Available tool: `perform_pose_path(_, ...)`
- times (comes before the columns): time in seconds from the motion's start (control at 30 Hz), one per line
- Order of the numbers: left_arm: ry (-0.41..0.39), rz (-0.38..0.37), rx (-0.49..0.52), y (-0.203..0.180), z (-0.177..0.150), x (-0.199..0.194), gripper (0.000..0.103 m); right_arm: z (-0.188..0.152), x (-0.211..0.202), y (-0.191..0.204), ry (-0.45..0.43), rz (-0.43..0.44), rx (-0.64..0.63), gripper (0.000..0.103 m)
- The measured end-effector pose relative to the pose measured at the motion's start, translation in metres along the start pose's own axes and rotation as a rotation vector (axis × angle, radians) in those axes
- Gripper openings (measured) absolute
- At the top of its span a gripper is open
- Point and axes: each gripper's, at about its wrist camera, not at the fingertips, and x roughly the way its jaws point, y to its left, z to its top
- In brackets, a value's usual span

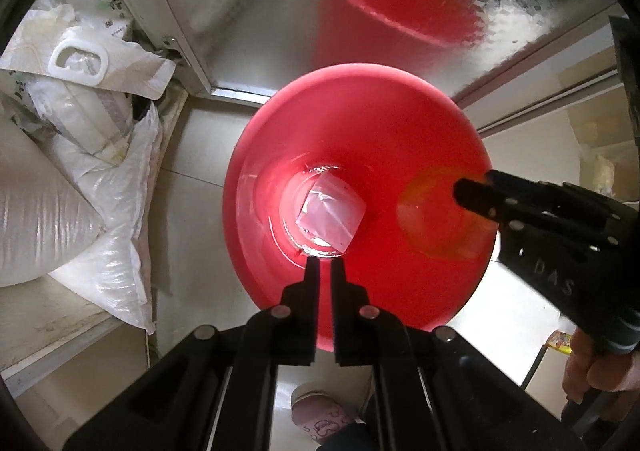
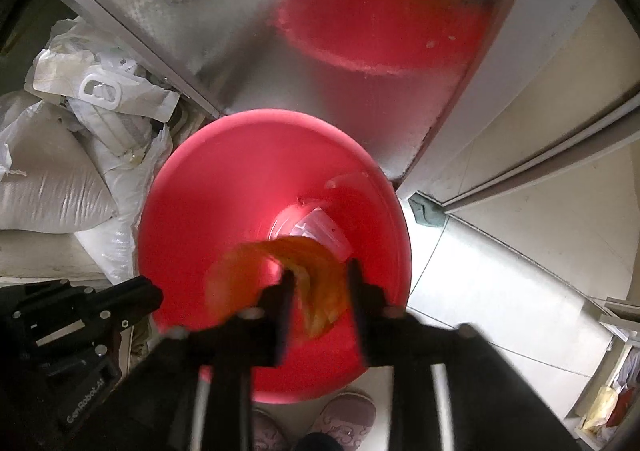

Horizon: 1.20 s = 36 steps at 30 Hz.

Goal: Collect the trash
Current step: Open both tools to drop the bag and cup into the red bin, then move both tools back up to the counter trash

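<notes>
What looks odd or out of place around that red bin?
Mostly the white sacks slumped beside the red bin, with crumpled packaging heaped loosely on top. Inside the bin, a clear plastic piece lies at the bottom, and an orange wrapper, blurred, sits between the right gripper's parted fingers. Nothing looks spilled.

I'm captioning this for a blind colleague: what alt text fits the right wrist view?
Looking down, the right gripper is open over a red bin, a blurred orange wrapper between its fingers. The left gripper reaches in from the left.
</notes>
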Motion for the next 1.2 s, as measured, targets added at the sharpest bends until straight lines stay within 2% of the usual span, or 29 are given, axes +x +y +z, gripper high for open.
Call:
perform_pose_path(0.03, -0.002, 0.006, -0.009, 0.002, 0.0, -0.002, 0.004, 0.001, 0.001, 0.002, -0.008, 0.0, 0.002, 0.047)
perform_pose_path(0.1, -0.002, 0.009, -0.03, 0.003, 0.0, -0.01, 0.006, 0.001, 0.001, 0.001, -0.021, 0.0, -0.004, 0.053)
perform_pose_path(0.23, -0.015, 0.017, -0.038, 0.005, 0.001, -0.037, 0.022, 0.003, -0.019, 0.01, -0.043, -0.008, -0.022, 0.082)
perform_pose_path(0.37, -0.041, 0.07, -0.03, 0.003, -0.001, -0.087, 0.022, 0.002, -0.065, 0.02, -0.071, -0.012, -0.035, 0.089)
perform_pose_path(0.47, -0.058, 0.05, -0.029, 0.0, -0.004, -0.136, 0.022, 0.001, -0.109, 0.03, -0.091, -0.018, -0.029, 0.1)
perform_pose_path(0.63, -0.113, 0.036, -0.001, -0.007, -0.01, -0.233, 0.023, -0.002, -0.207, 0.052, -0.143, -0.035, -0.036, 0.102)
perform_pose_path(0.73, -0.157, 0.012, -0.001, -0.012, -0.014, -0.302, 0.036, -0.002, -0.282, 0.065, -0.187, -0.054, -0.044, 0.103)
perform_pose_path(0.8, -0.186, 0.0, 0.002, -0.02, -0.019, -0.351, 0.038, -0.002, -0.327, 0.073, -0.214, -0.06, -0.05, 0.103)
perform_pose_path(0.83, -0.201, -0.006, 0.006, -0.022, -0.02, -0.375, 0.047, -0.003, -0.35, 0.077, -0.233, -0.061, -0.055, 0.103)
perform_pose_path(0.87, -0.224, -0.001, 0.008, -0.023, -0.021, -0.401, 0.051, -0.002, -0.38, 0.082, -0.261, -0.068, -0.064, 0.103)
perform_pose_path(0.93, -0.27, 0.011, 0.008, -0.025, -0.022, -0.443, 0.07, -0.001, -0.426, 0.089, -0.313, -0.078, -0.074, 0.103)
perform_pose_path(1.0, -0.315, 0.004, -0.002, -0.024, -0.019, -0.485, 0.082, 0.002, -0.465, 0.093, -0.352, -0.067, -0.065, 0.103)
perform_pose_path(1.1, -0.368, -0.027, 0.004, -0.025, -0.011, -0.538, 0.087, 0.01, -0.516, 0.096, -0.402, -0.041, -0.057, 0.103)
perform_pose_path(1.17, -0.398, -0.005, 0.015, -0.029, -0.004, -0.566, 0.092, 0.017, -0.543, 0.099, -0.429, -0.039, -0.061, 0.103)
perform_pose_path(1.2, -0.416, 0.004, 0.026, -0.033, -0.001, -0.581, 0.1, 0.021, -0.556, 0.101, -0.442, -0.032, -0.062, 0.103)
